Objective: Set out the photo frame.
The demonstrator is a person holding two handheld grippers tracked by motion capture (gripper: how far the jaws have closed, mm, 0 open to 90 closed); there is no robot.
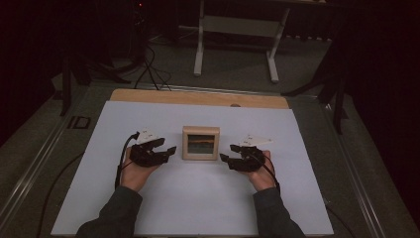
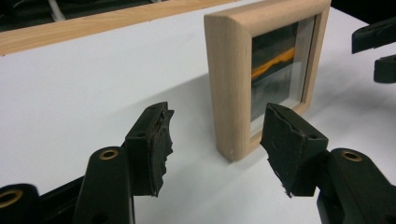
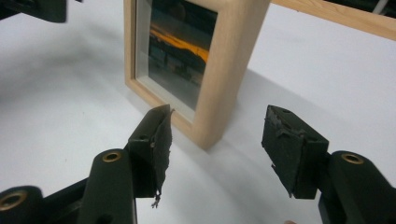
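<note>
Wooden frame (image 2: 261, 79) between open tools

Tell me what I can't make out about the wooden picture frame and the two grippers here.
- Picture frame: its back is turned away from all three cameras.
- The photo behind the glass: an orange streak on dark; too dim and glary for detail.
- Frame top: cut off by the upper edge in the right gripper view.
- Left gripper and right gripper: open beside the frame's edges; small and dark in the high view.
</note>
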